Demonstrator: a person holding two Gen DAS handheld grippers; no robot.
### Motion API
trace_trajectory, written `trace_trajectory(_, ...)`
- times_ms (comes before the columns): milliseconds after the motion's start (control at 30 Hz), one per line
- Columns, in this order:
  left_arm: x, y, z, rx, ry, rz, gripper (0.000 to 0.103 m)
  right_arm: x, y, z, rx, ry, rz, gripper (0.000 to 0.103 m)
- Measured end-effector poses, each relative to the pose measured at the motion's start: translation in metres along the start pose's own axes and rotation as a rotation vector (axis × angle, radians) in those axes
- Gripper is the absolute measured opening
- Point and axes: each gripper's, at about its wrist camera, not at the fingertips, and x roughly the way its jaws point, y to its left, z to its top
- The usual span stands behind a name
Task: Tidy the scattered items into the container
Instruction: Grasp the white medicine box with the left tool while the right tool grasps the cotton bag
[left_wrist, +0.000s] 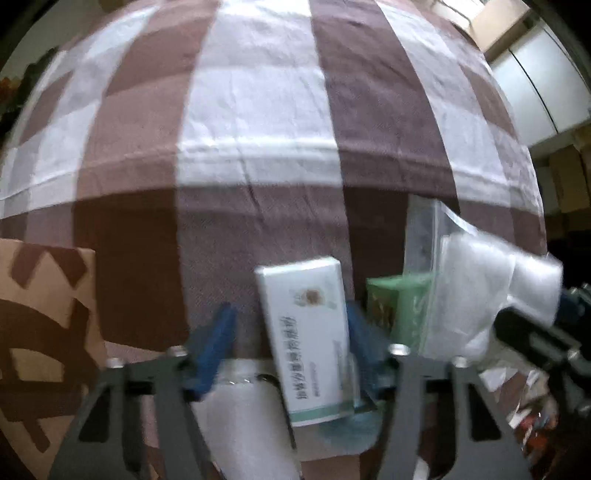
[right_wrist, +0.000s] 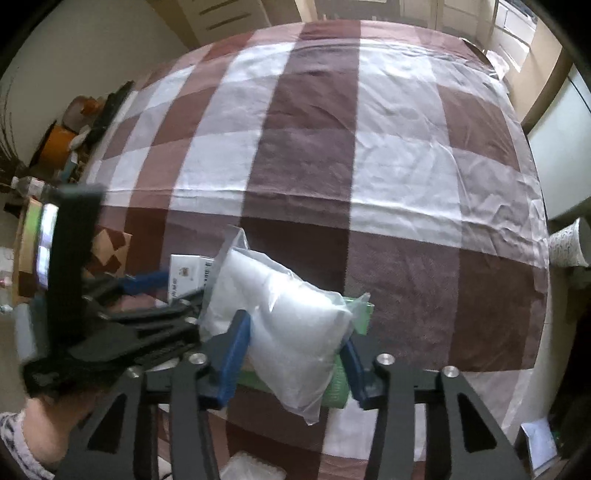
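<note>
**Both claws loaded over the checked bed**

The left claw (left_wrist: 291, 332) stands wide apart, yet a white medicine box (left_wrist: 310, 339) leans against its right blue finger (left_wrist: 360, 339); the left finger is clear of the box, so whether the box is truly gripped cannot be told. The right claw (right_wrist: 295, 354) is clenched on a clear plastic bag of white padding (right_wrist: 288, 321), which bulges between its blue fingers (right_wrist: 234, 354). Just behind the bag lies a green box (right_wrist: 360, 314), touching it. All three sit near the front edge of the brown-and-white checked bedspread (right_wrist: 369, 147). Left of the medicine box, a brown patterned cardboard box (left_wrist: 44, 325) rests at the bed's edge.
</note>
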Motion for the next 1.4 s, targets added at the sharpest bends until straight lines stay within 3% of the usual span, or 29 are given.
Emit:
trace_trajectory(67,-0.001,-0.005,-0.005,0.029,-0.008,-0.005,0.044,-0.006,0.001,-0.003,0.005,-0.01,0.001,0.039)
trace_trajectory(200,-0.004,-0.003,-0.009,0.014,0.004,-0.067,0.04,-0.021,-0.001,-0.01,0.029,-0.033,-0.01,0.038)
trace_trajectory(600,-0.074,-0.015,-0.02,0.075,-0.059,-0.113,0.04,-0.067,0.002,-0.037,0.079,-0.081,-0.069,0.038)
trace_trajectory(967,-0.134,-0.017,-0.056,0.13,-0.104,-0.147,0.04,-0.103,0.026,-0.068,0.071,-0.121,-0.146,0.038)
trace_trajectory(1400,-0.176,0.0,-0.093,0.139,-0.151,-0.176,0.04,-0.119,0.069,-0.087,0.017,-0.127,-0.148,0.038)
